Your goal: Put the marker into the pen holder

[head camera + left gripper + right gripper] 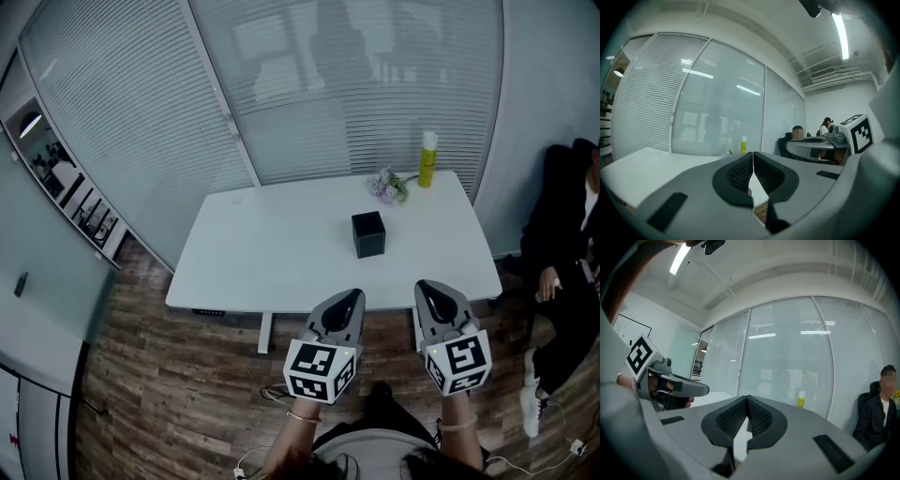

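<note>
The black cube-shaped pen holder (pixel 367 234) stands near the middle of the white table (pixel 253 253). No marker can be made out in any view. My left gripper (pixel 353 298) and right gripper (pixel 428 287) hover side by side over the table's near edge, short of the holder. Both are shut with nothing between the jaws. In the left gripper view the left gripper (pixel 753 155) has its jaws pressed together, and so does the right gripper (pixel 746 399) in the right gripper view. The jaws hide the holder in both gripper views.
A yellow bottle (pixel 427 159) and a small bunch of flowers (pixel 389 186) sit at the table's far right edge. A person in dark clothes (pixel 562 272) sits to the right of the table. Glass walls with blinds (pixel 309 84) stand behind it. The floor is wooden.
</note>
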Motion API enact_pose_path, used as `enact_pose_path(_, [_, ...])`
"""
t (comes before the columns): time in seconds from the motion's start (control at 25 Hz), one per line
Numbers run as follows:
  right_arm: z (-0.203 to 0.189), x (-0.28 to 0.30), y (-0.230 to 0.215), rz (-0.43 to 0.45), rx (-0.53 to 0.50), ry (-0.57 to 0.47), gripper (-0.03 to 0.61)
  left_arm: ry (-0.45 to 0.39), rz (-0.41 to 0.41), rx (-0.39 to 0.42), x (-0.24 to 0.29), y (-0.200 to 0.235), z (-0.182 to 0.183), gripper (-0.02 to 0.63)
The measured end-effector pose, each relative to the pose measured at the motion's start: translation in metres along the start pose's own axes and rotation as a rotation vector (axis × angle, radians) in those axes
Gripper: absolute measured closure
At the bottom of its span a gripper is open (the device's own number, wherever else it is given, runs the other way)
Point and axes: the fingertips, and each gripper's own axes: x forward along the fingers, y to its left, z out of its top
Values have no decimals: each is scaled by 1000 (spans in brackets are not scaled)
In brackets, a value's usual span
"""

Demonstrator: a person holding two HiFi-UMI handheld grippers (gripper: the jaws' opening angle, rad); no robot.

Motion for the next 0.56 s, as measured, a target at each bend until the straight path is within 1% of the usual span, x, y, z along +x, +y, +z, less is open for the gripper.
enact_pose_path(0.56, [2, -2, -2, 7, -9, -12, 551, 0, 0, 2, 1, -4, 2, 592])
